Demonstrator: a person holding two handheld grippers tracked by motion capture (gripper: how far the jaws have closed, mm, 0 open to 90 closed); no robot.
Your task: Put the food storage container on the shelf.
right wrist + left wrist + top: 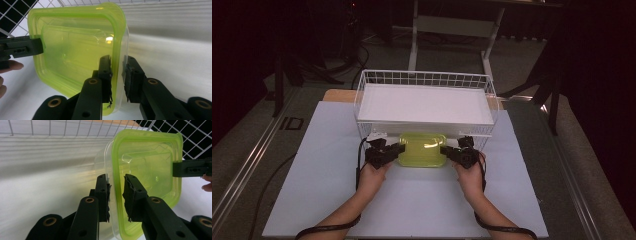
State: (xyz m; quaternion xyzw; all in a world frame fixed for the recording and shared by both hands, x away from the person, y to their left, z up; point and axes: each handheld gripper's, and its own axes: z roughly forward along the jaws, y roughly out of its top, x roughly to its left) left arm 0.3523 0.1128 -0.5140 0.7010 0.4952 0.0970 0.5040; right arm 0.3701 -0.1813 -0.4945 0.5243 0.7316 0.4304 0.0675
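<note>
- Holding the yellow-green container by its two short ends is the work in hand: it sits on the white table, just near of the wire basket, between the two hands.
- The left gripper straddles the left rim; in the left gripper view its pads stand either side of the lime lid edge, narrowly set with a sliver of gap showing, so call the jaws parted around the rim rather than clamped.
- The right gripper mirrors this at the right rim; the right gripper view shows the same slight clearance between its pads and the rim.
- To do it well, I judge both grips should bite the stiff lid band, not the thin clear wall below (that wall looks likely to flex and slip).
- Closing both sides together seems wise, so the box is not shoved sideways along the table.
- Any lift should keep the hands level with one another, or the box may tilt and twist out of one grip.
- The basket's near wall is close behind; if the box goes into the white tray inside it, it must rise clear of that wire before travelling far.
- Whether the lid is snapped on firmly I cannot tell, so a gentle test pull is prudent.
</note>
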